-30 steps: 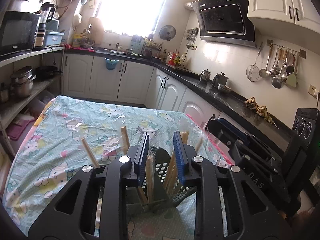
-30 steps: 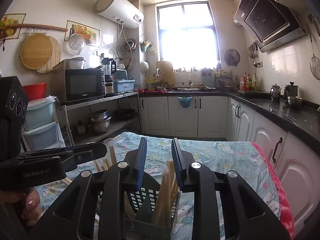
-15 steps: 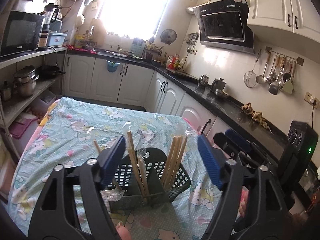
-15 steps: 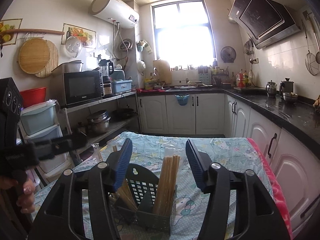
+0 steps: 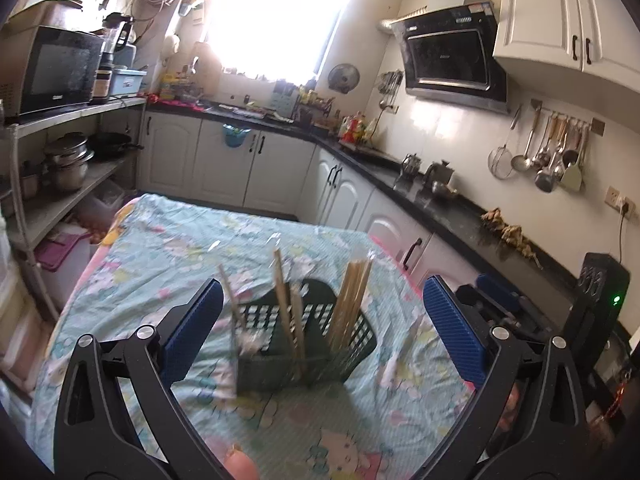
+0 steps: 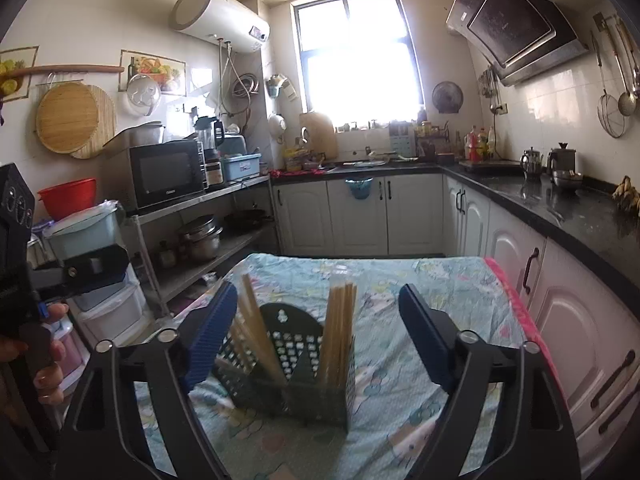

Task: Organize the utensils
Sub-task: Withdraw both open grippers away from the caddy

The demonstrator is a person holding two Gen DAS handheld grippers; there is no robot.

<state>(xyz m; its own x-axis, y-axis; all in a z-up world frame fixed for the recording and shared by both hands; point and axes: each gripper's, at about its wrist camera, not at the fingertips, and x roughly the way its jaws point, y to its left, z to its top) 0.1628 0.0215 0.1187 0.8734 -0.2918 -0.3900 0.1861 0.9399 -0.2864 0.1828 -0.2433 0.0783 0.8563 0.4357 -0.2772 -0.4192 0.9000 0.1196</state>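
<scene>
The holder (image 5: 304,344) stands on the cloth-covered worktop (image 5: 168,248), chopsticks (image 5: 352,300) upright in its compartments. The left gripper (image 5: 320,328) and right gripper (image 6: 316,336) are both opening wide, gripping nothing, the holder ahead between their blue pads, untouched.

The table wears a thin printed cotton-like cloth (image 5: 168,240), matt and slightly creased. On it stands a dark green plastic utensil basket (image 6: 296,364) with perforated, dull walls, holding pale wooden chopsticks (image 6: 338,332), smooth and unvarnished. Both grippers are matt black plastic; the left gripper (image 5: 320,336) and right gripper (image 6: 314,336) carry ribbed blue rubbery pads (image 5: 452,336). Far right, the black stone countertop (image 6: 560,204) shines glossy, and steel ladles (image 5: 552,152) gleam on the tiled wall.
</scene>
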